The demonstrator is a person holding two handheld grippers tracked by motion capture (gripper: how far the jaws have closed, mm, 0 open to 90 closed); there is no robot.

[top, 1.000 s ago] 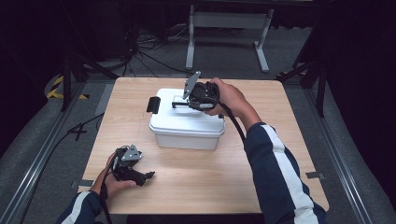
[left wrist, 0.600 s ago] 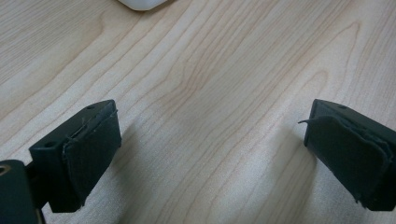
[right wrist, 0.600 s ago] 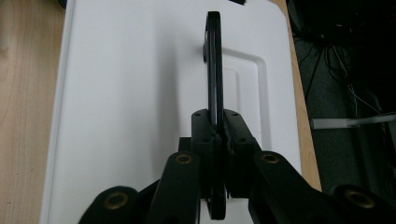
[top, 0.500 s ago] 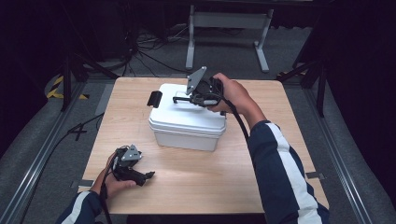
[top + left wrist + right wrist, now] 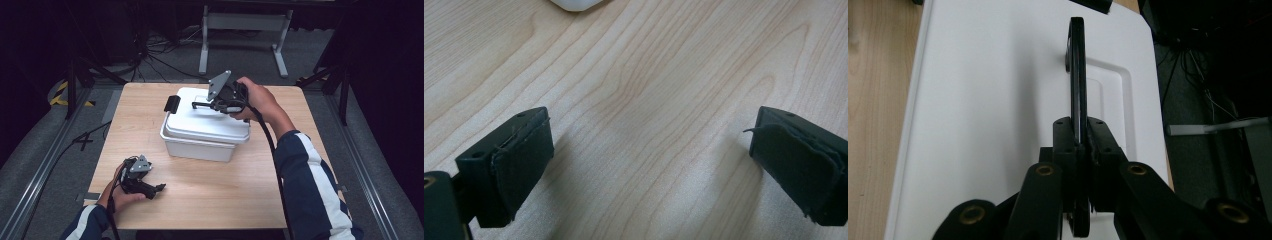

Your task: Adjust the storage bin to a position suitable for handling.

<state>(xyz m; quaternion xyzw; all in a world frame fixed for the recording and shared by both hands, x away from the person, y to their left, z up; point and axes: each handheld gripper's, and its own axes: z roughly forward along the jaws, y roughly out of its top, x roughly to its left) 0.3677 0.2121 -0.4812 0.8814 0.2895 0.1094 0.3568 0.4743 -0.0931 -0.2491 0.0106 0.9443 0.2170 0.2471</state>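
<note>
Between the pressed jaws of the right gripper: pinching the black handle of the white lid | between the spread jaws of the left gripper: showing bare table, holding nothing.

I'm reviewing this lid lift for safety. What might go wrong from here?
1. The right gripper pinches only the thin black handle, so the lid may slip or swing.
2. The left gripper rests open on the table, away from the bin, so the bin may lift or slide along.
</note>
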